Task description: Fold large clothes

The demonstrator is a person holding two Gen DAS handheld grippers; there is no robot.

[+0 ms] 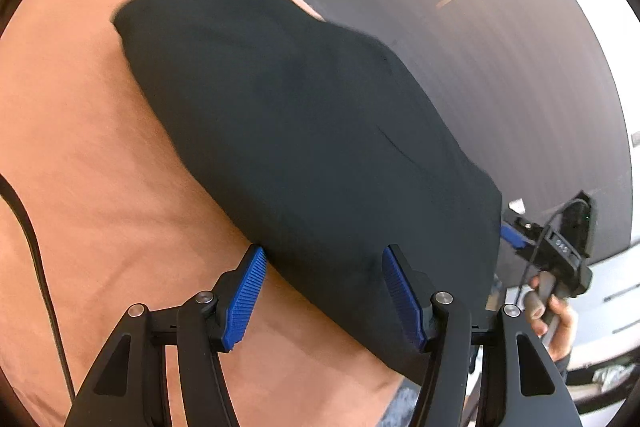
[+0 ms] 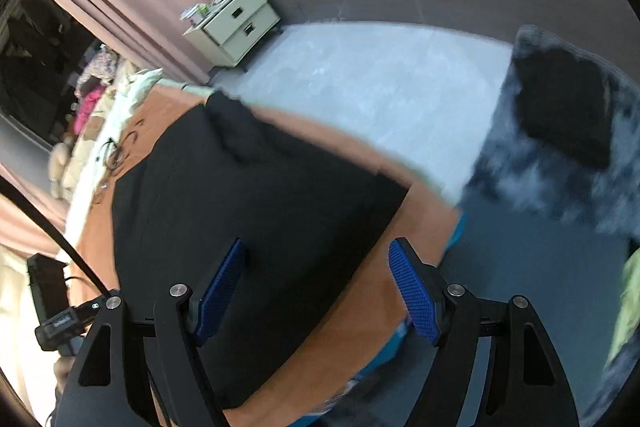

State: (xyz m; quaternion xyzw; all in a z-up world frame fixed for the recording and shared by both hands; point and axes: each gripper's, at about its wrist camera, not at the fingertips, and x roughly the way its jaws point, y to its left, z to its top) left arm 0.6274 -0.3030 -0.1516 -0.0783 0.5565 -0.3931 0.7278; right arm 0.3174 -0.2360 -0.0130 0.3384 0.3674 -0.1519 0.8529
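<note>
— Garment (image 1: 304,131) status?
— Black, already folded into a block on my orange bed cover (image 1: 92,147). Left gripper (image 1: 324,291) and right gripper (image 2: 316,287) both hang spread, empty.
— Next?
— Probably pinch an edge, fold again or smooth.

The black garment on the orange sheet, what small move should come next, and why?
Probably lower the left gripper onto the near edge of the black garment and close on it. Both grippers, the right too, are open and hold nothing, and the garment lies as a wide slab on the orange sheet, so it likely needs another fold.
</note>
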